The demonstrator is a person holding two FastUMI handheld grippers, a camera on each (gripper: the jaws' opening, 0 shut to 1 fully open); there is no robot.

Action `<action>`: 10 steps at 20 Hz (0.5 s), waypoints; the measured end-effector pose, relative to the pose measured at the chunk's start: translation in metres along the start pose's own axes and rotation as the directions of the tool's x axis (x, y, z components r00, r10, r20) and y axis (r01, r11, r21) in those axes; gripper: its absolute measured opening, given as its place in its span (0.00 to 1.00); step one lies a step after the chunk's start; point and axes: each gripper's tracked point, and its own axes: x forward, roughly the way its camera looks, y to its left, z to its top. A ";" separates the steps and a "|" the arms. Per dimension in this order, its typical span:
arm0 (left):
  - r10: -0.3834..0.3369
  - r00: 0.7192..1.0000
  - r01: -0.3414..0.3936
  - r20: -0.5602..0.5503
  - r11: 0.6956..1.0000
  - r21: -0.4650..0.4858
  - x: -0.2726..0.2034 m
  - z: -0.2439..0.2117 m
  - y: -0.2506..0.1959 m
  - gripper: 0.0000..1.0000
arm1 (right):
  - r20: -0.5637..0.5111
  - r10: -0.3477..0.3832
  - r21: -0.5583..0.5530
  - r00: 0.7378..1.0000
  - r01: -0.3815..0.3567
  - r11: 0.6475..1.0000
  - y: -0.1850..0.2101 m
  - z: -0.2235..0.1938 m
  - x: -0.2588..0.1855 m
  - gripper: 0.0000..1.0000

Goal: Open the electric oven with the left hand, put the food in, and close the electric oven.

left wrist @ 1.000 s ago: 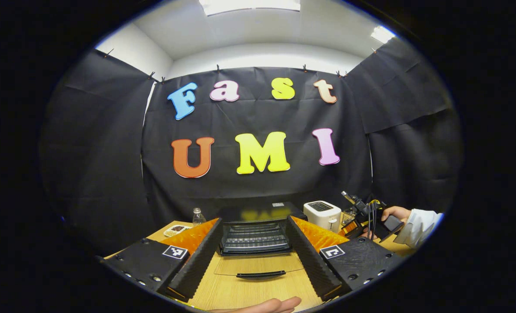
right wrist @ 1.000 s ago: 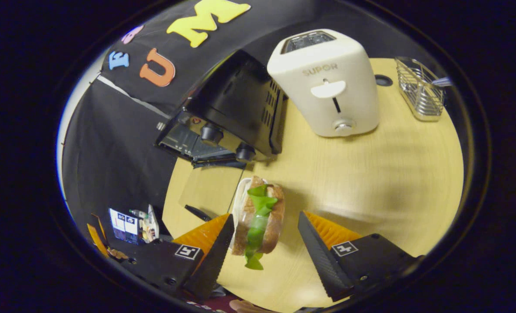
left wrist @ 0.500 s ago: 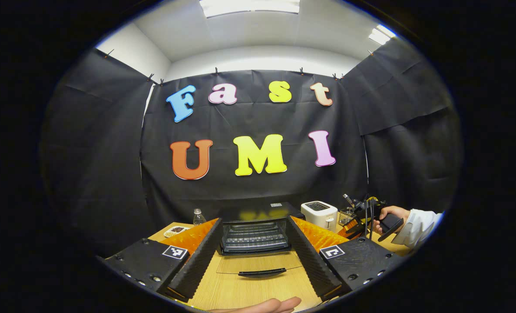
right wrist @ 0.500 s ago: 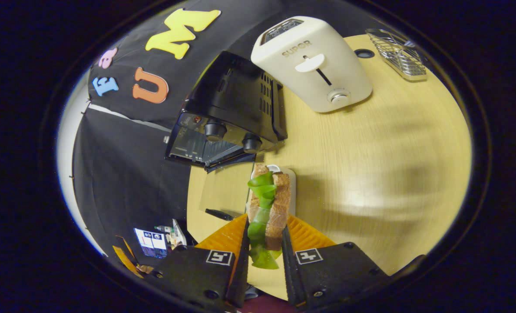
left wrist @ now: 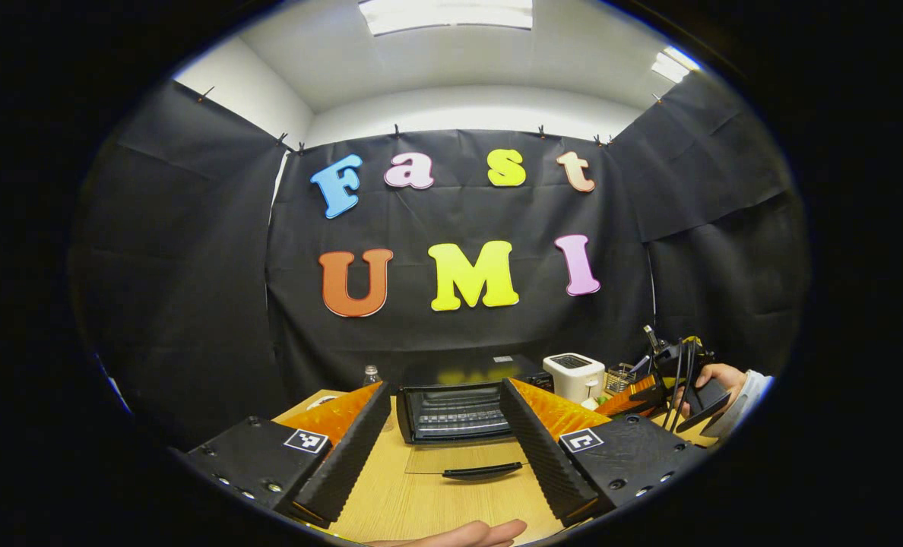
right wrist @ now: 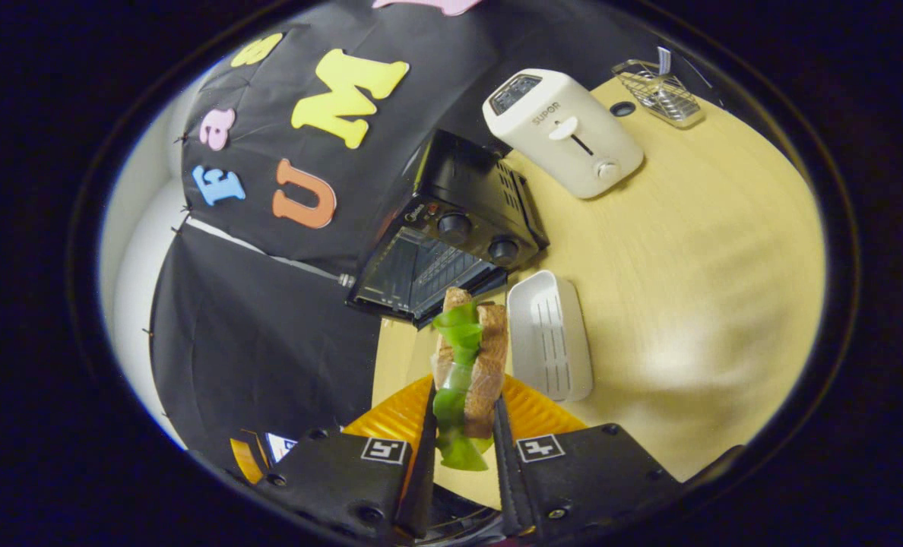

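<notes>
The black electric oven (left wrist: 455, 410) stands on the wooden table (left wrist: 421, 501), its glass door (left wrist: 474, 460) folded down flat and the rack inside showing. My left gripper (left wrist: 445, 389) is open, held back from the oven with nothing between its fingers. In the right gripper view, my right gripper (right wrist: 463, 396) is shut on a sandwich (right wrist: 470, 353) of brown bread and green lettuce, held up above the table in front of the oven (right wrist: 451, 243). The right gripper (left wrist: 653, 387) and the hand (left wrist: 717, 377) that holds it also appear at the right of the left gripper view.
An empty white tray (right wrist: 549, 338) lies beside the oven's door. A white toaster (right wrist: 562, 129) and a wire rack (right wrist: 658, 93) stand farther back on the table. A small bottle (left wrist: 372, 374) stands left of the oven. A hand (left wrist: 459, 533) shows at the bottom edge.
The right gripper closed on the sandwich and lifted it off the white tray, now bare. The left gripper drew back a little from the oven, still open.
</notes>
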 end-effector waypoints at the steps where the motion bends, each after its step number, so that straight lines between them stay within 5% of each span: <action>1: -0.004 1.000 0.004 -0.003 1.000 0.002 -0.001 -0.001 0.002 0.95 | 0.049 0.011 0.017 0.999 -0.012 1.000 0.007 -0.005 0.005 0.39; 5: 0.010 1.000 -0.010 -0.009 1.000 -0.010 -0.011 -0.001 0.016 0.95 | 0.229 0.102 0.047 0.968 -0.116 0.992 0.043 -0.025 0.034 0.39; 10: 0.038 0.999 -0.040 -0.027 0.997 -0.068 -0.018 -0.010 0.044 0.95 | 0.350 0.096 0.135 0.932 -0.151 0.979 0.068 -0.043 0.085 0.39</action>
